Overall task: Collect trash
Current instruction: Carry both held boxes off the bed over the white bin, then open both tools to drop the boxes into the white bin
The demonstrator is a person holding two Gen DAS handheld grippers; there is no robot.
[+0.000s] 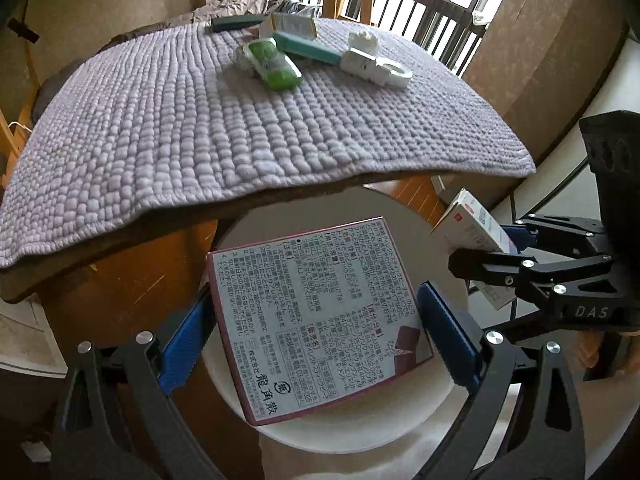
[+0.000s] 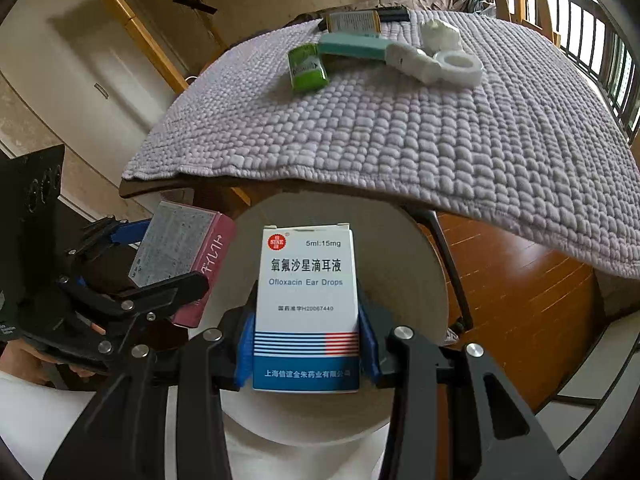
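Observation:
A flat pink-edged box (image 1: pixel 316 320) printed with Japanese text sits between the blue pads of my left gripper (image 1: pixel 314 300), which is shut on its two side edges. A white and blue ear drops box (image 2: pixel 308 280) stands upright in my right gripper (image 2: pixel 308 320), which is shut on its sides. Both boxes hang over the mouth of a round white bin (image 2: pixel 400 248). In the left wrist view the right gripper (image 1: pixel 500 252) and its ear drops box (image 1: pixel 468 224) appear at the right. The right wrist view has the left gripper (image 2: pixel 160 260) with the pink box (image 2: pixel 176 240) at the left.
Behind the bin (image 1: pixel 340 432) a table carries a lilac knitted mat (image 1: pixel 200 128). On its far part lie a green packet (image 1: pixel 272 62), a teal box (image 1: pixel 308 48), white plastic pieces (image 1: pixel 376 66) and a dark flat item (image 1: pixel 236 22). Wooden floor (image 2: pixel 520 300) shows under the table.

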